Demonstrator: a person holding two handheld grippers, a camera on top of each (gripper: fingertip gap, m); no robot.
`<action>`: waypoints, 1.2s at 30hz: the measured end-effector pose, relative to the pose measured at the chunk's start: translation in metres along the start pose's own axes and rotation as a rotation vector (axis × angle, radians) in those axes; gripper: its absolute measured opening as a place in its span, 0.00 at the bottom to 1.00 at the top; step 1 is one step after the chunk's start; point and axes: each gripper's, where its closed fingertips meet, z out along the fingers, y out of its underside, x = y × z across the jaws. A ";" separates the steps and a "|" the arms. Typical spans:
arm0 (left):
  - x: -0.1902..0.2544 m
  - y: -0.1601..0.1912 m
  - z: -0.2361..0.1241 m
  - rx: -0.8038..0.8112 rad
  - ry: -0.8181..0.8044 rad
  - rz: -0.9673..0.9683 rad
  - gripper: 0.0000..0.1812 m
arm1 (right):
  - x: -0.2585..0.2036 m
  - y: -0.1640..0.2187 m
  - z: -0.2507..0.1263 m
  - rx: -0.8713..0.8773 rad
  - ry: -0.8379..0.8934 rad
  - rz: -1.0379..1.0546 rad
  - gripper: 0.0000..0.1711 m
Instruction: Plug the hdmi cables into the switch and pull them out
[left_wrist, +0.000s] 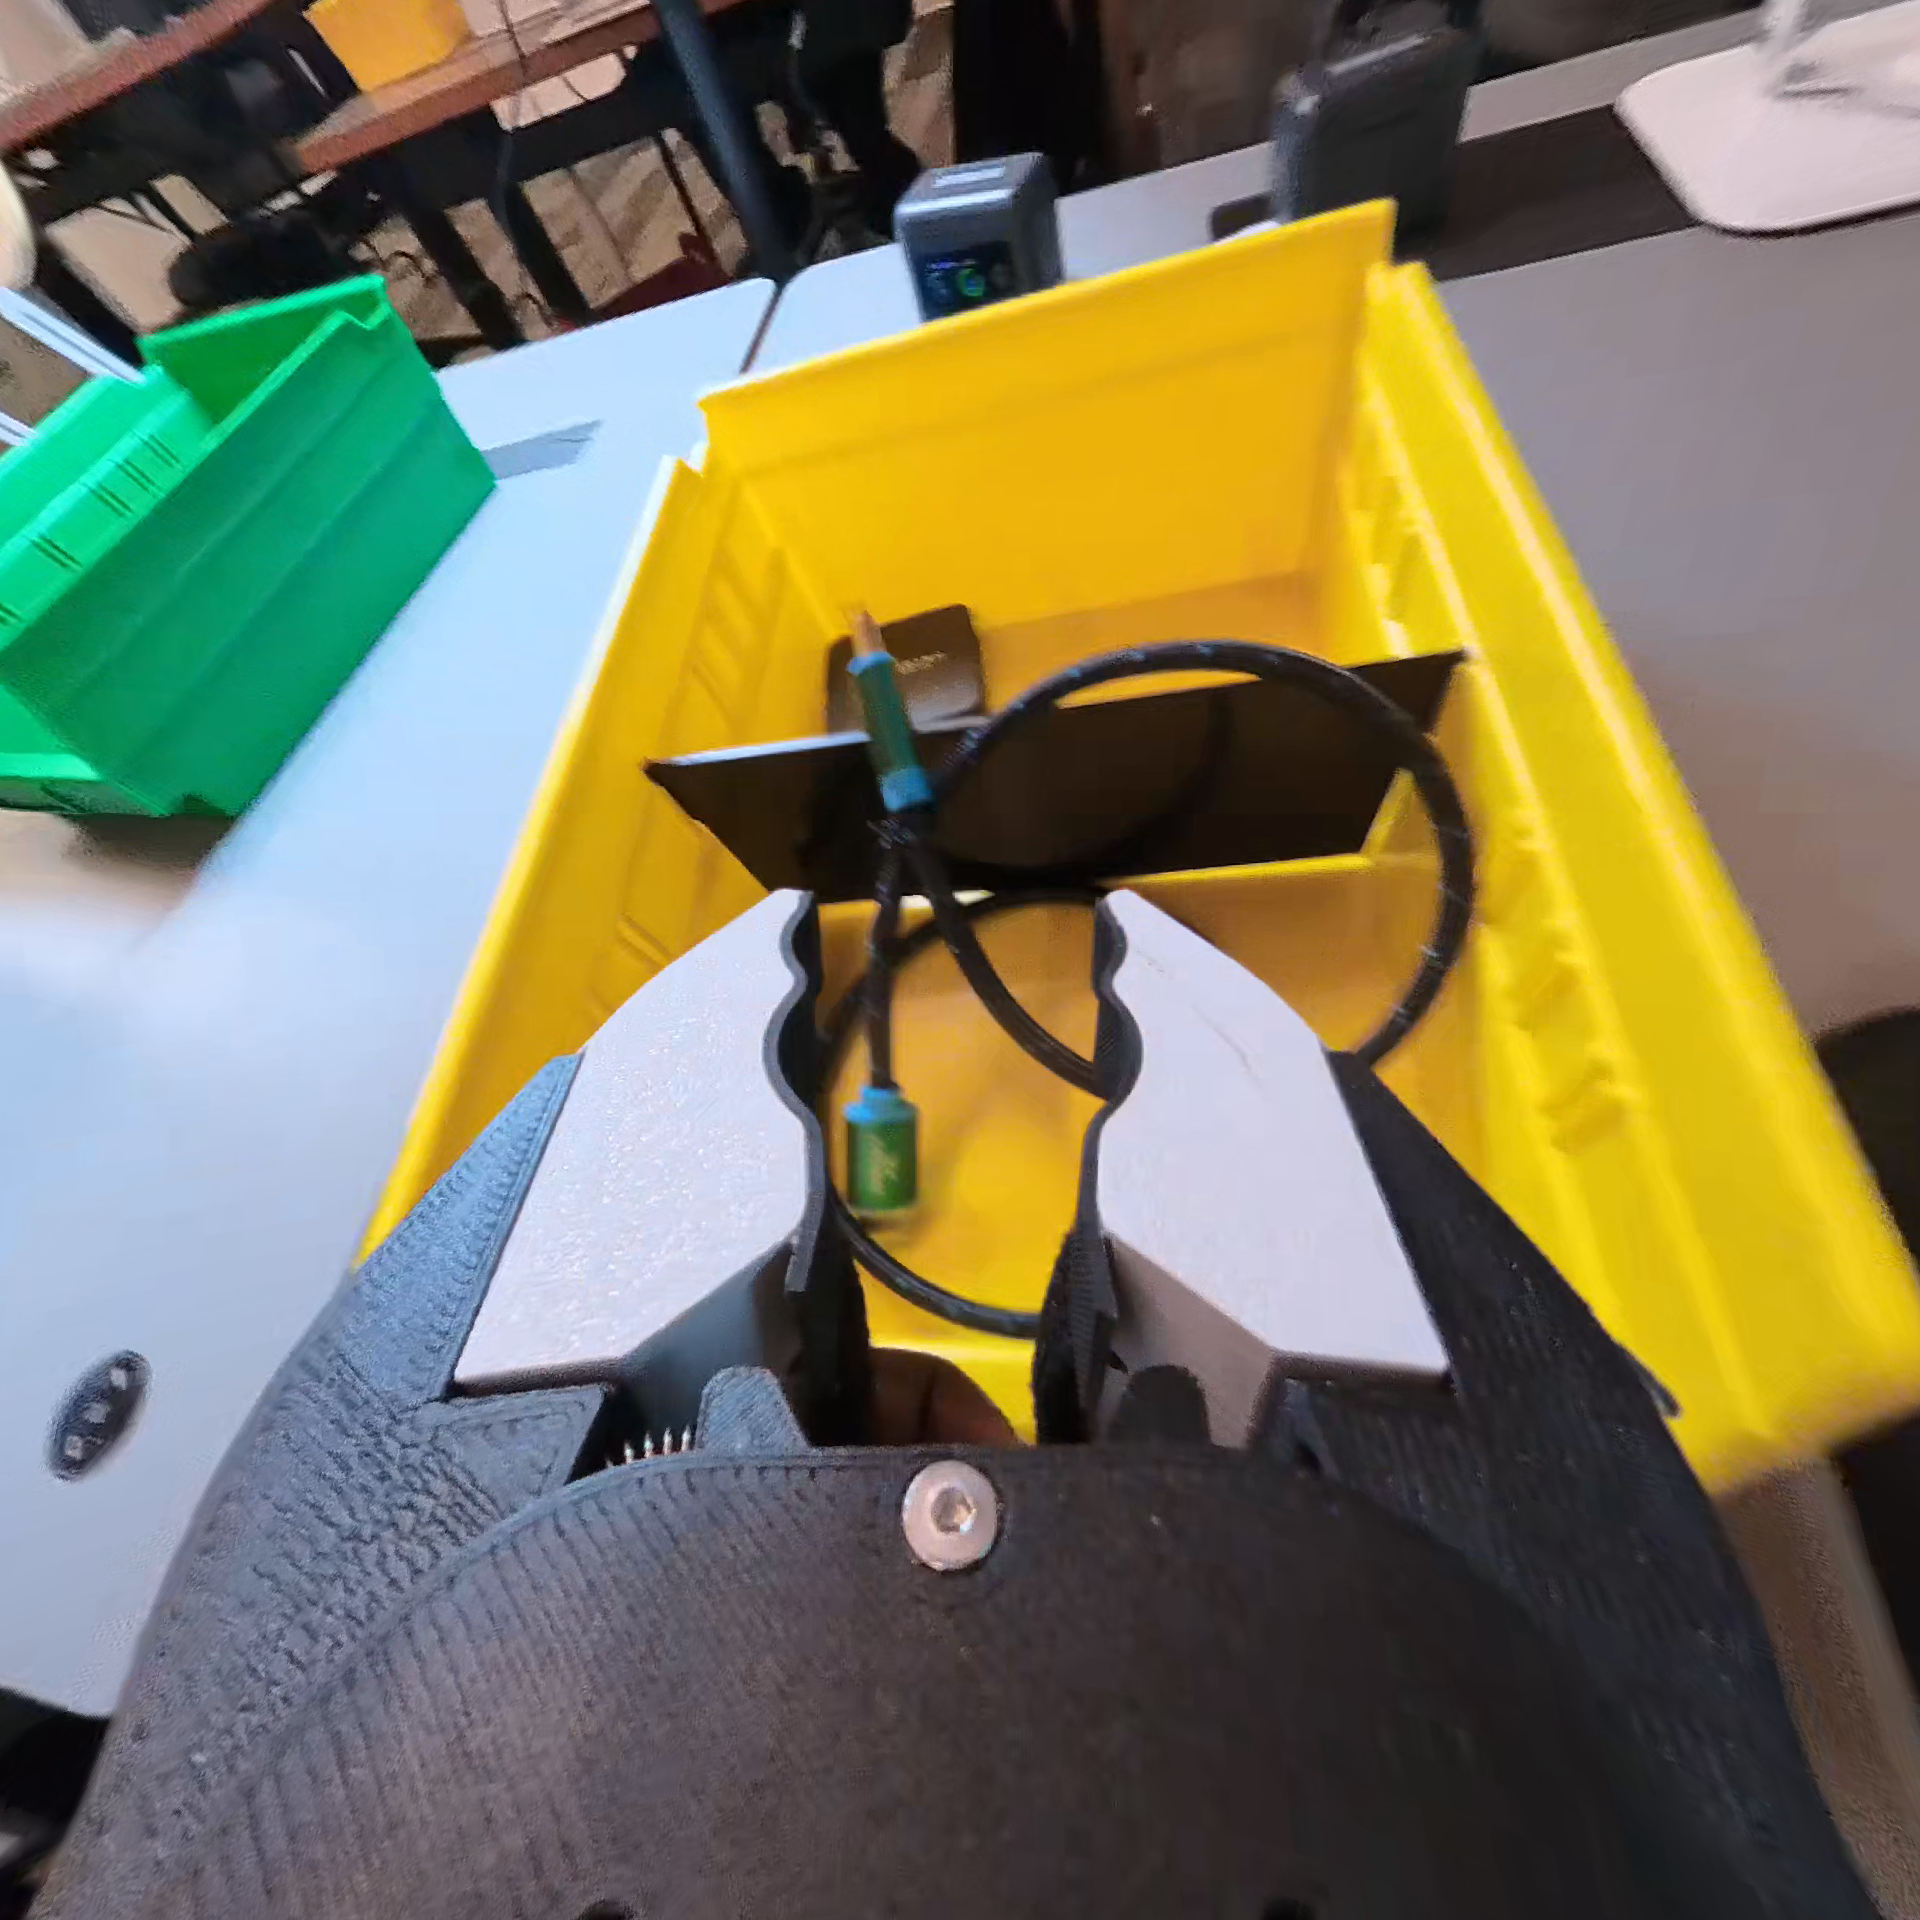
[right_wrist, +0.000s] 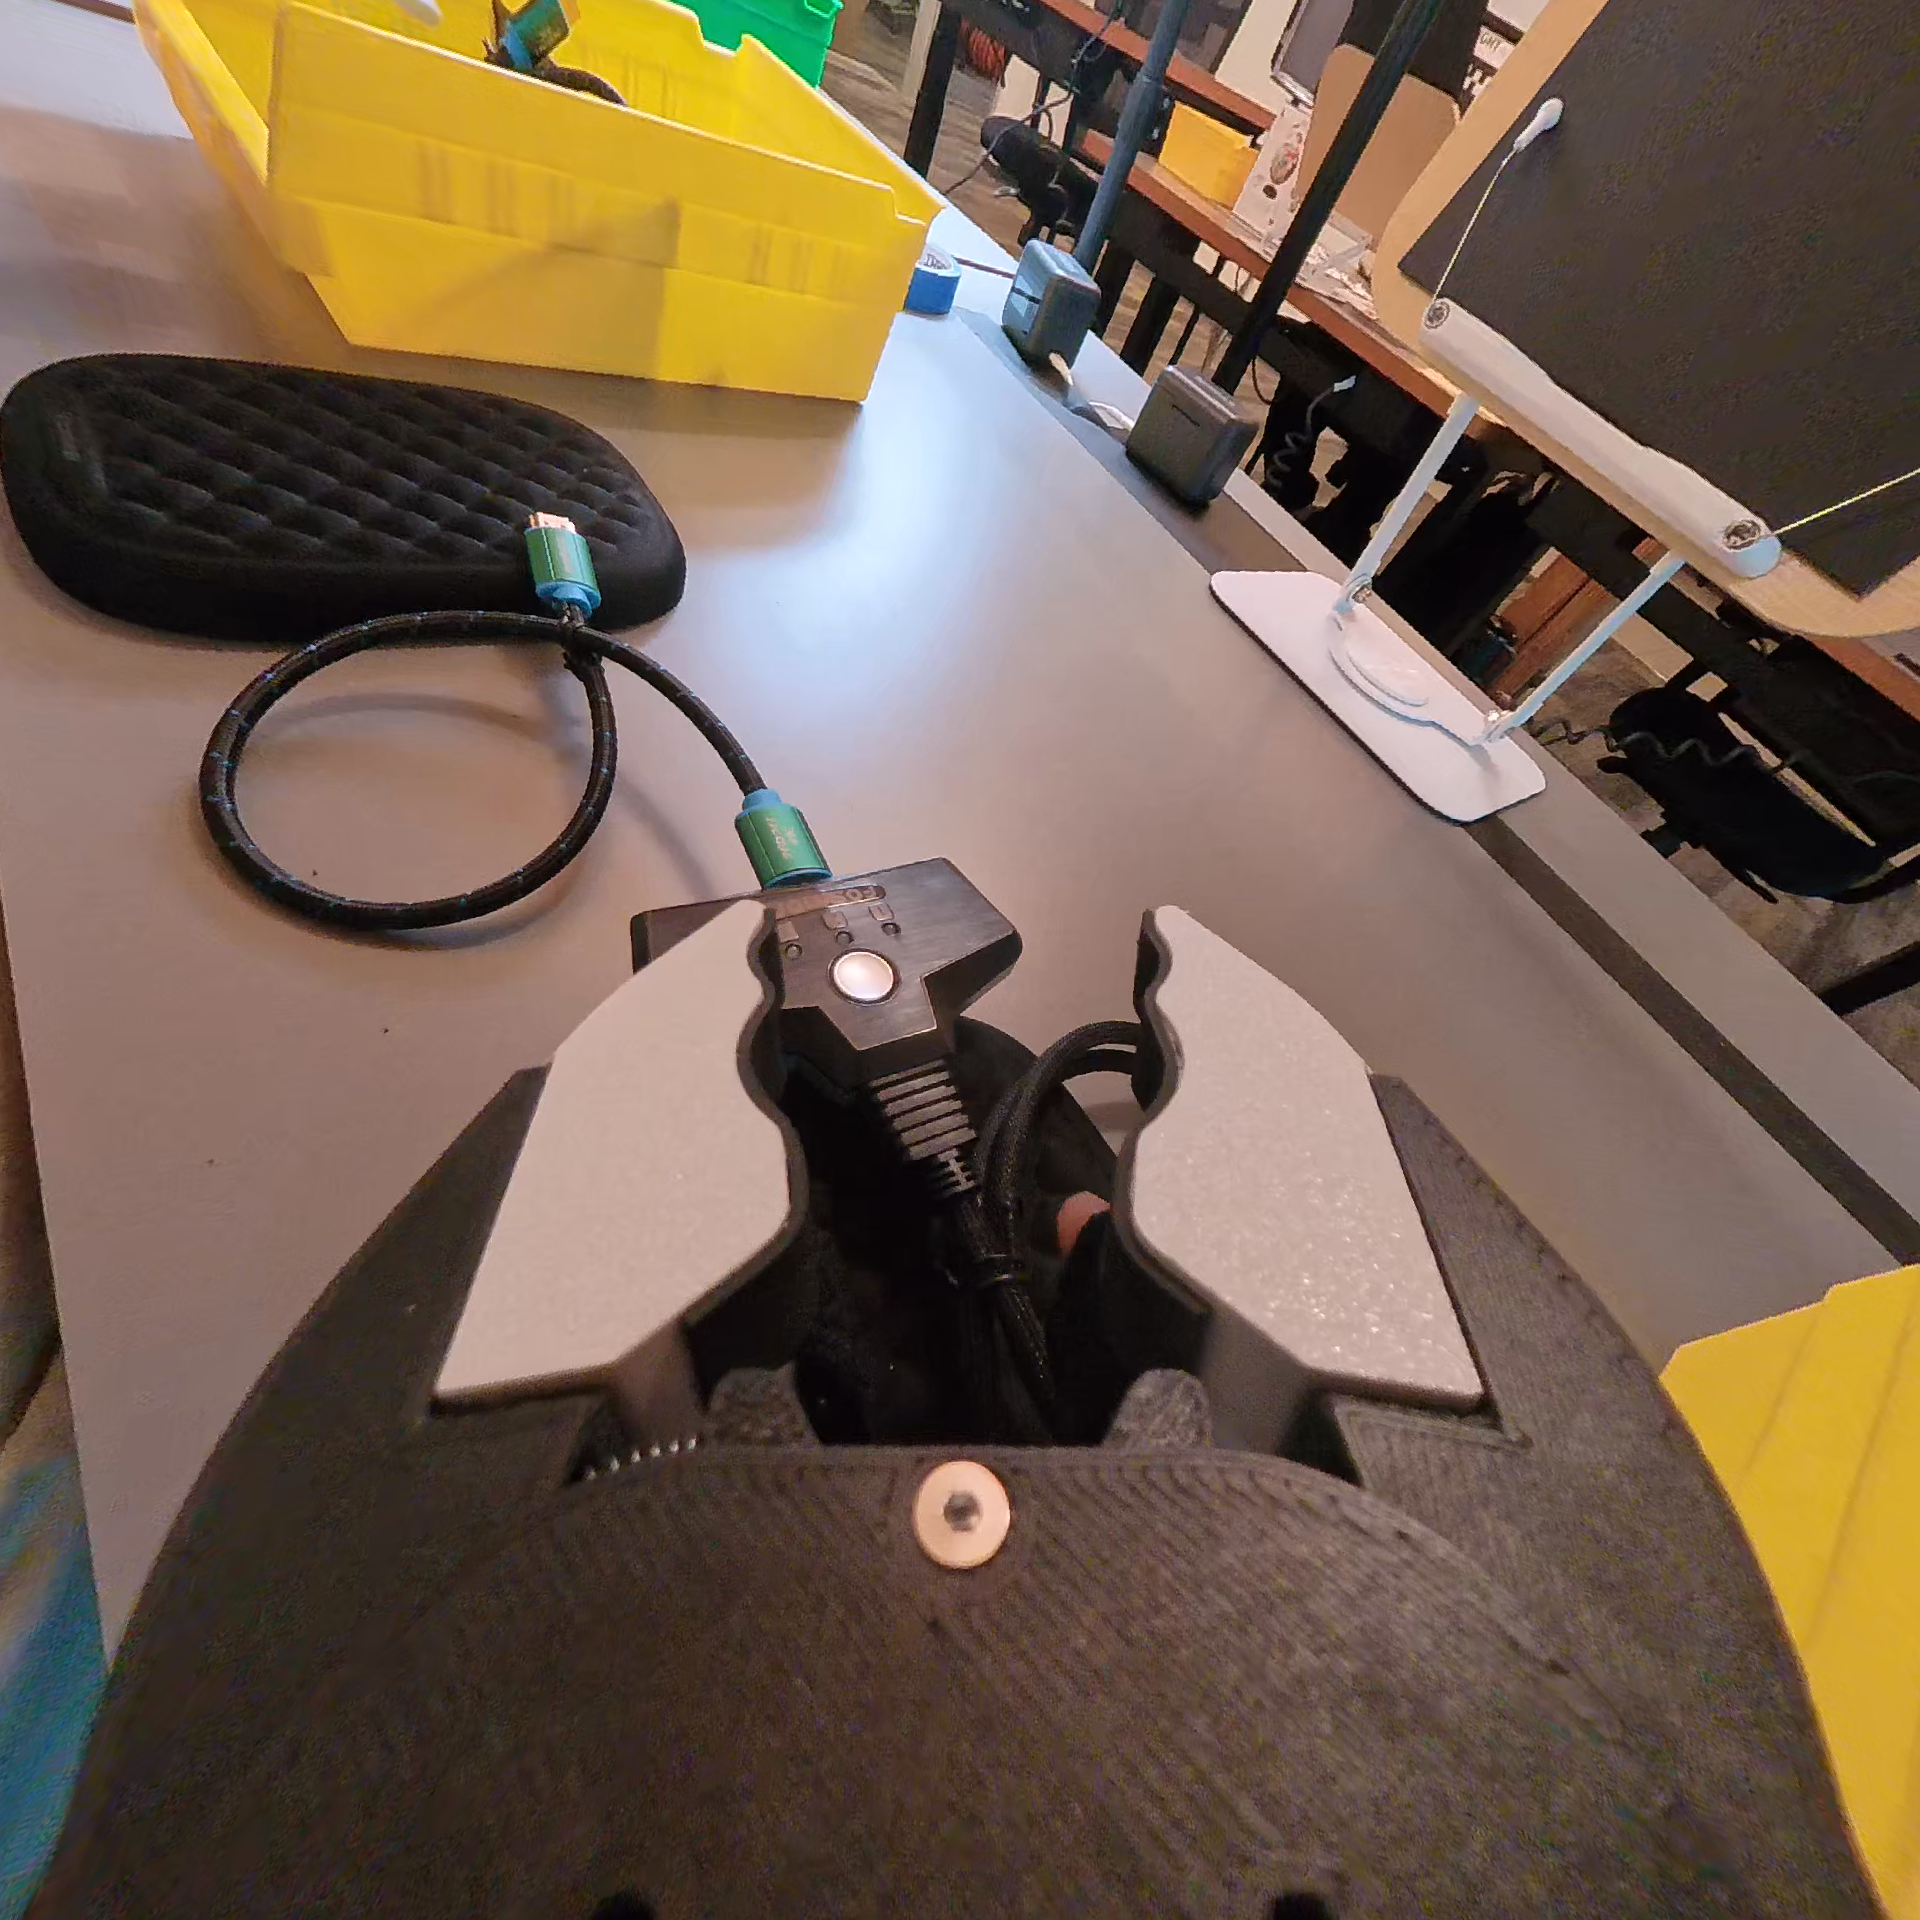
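Switch left corner behind a gripper finger; yellow bin cut off by top edge.

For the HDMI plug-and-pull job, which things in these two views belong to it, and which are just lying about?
Belongs to the job:
- black switch, between the right gripper's open fingers
- HDMI cable on the table, one end plugged into the switch
- second HDMI cable, coiled in the yellow bin ahead of the left gripper

Lying about:
- green bin
- black quilted pad
- blue tape roll
- white stand
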 end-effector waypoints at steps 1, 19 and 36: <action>-0.005 -0.003 0.007 -0.010 -0.003 0.017 0.27 | 0.000 0.000 0.000 0.001 0.001 -0.002 0.38; -0.005 -0.091 -0.045 0.488 -0.185 0.239 0.06 | 0.000 -0.003 0.000 0.009 0.017 -0.032 0.35; 0.241 -0.156 -0.169 1.068 -0.244 0.940 0.06 | -0.058 -0.126 -0.015 0.571 0.040 -0.179 0.26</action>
